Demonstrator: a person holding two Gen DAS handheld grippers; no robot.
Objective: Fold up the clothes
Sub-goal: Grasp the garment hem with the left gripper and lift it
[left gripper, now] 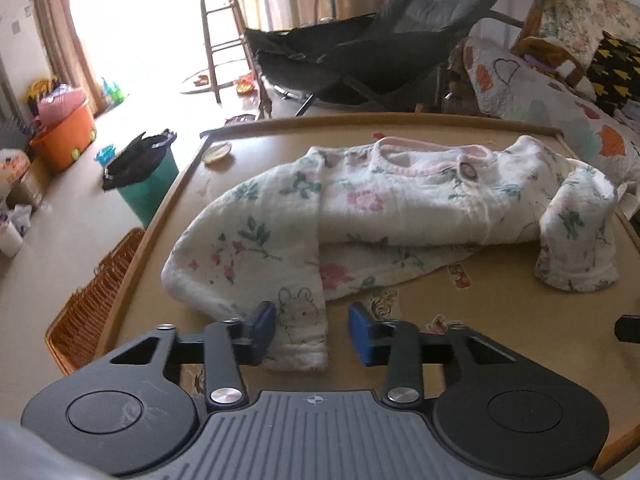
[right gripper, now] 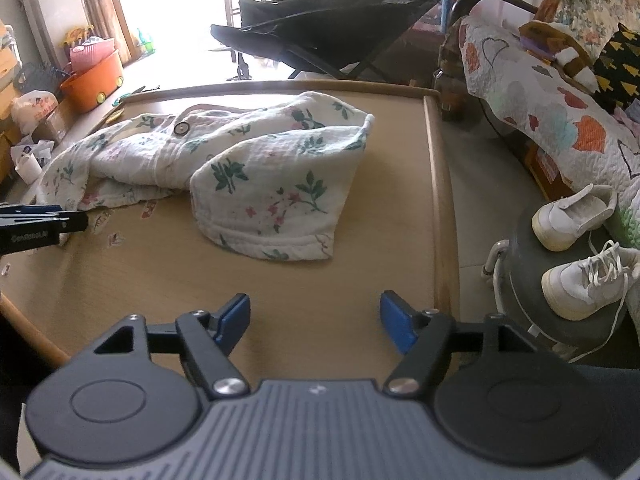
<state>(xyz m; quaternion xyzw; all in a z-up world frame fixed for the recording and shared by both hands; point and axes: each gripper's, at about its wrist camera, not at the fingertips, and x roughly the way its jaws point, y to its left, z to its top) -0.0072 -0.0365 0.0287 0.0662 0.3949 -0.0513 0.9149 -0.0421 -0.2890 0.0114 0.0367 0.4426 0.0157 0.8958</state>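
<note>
The left gripper (left gripper: 312, 332) hangs low over the near edge of the table (left gripper: 500, 320), its blue pads set either side of a sleeve cuff; the left pad looks to touch the cloth, the right one stands clear, so nothing is pinched yet. From there the flowered top (left gripper: 360, 208) stretches away toward twelve o'clock, collar at the far side, body bunched and doubled over itself. Its other sleeve (right gripper: 272, 204) flops out toward three o'clock. The right gripper (right gripper: 315, 322) waits with jaws wide over bare tabletop, that loose sleeve ahead of it at about eleven o'clock, well apart from the pads.

I'd say the folding has barely begun: both sleeves lie out, the hem is rumpled, no tidy fold shows. Sleeves in, then the body folded, all seems left to do
</note>
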